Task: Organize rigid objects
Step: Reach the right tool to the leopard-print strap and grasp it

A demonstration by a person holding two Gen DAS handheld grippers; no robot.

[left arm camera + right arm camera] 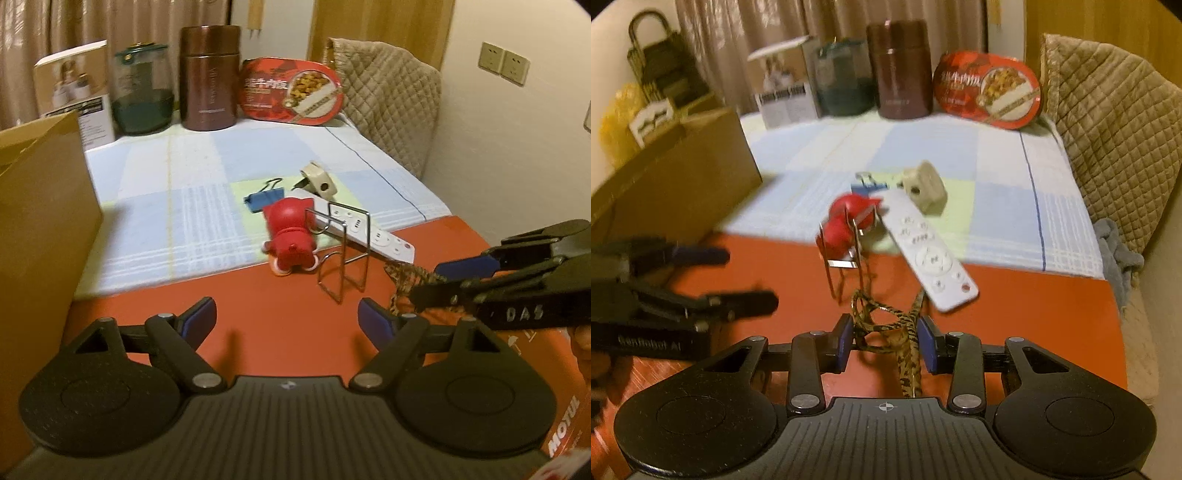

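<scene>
Glasses [886, 332], tortoiseshell-patterned plastic frame, thin and folded, pinched between the blue pads of the right gripper [886, 341] above the red part of the table [277, 314], near its front edge. Jaws pressed in against the frame from both sides. Left gripper [286, 321] spread wide, nothing between its blue-padded fingers, hanging over the same red surface just left of the right one.

Bent chrome wire stand [341, 251], upright, at the border where red meets a checked pale blue and green cloth [166, 192]. Red rounded plastic figure [291, 236], glossy, lying on its side against the stand. Long white remote [365, 232] with raised round buttons, slanted across the cloth's front edge, one end over the red. Blue metal binder clip [264, 195] and a beige blocky plug [319, 181] just behind, toward the middle of the cloth.

Plain brown cardboard box [40, 221] along the left edge. At the far edge, in a row: printed carton [74, 88], clear glass jar [142, 92] with green lid, tall brown metallic flask [208, 77], oval red food tray [291, 92] propped up. Quilted beige fabric [388, 96] at the far right corner.
</scene>
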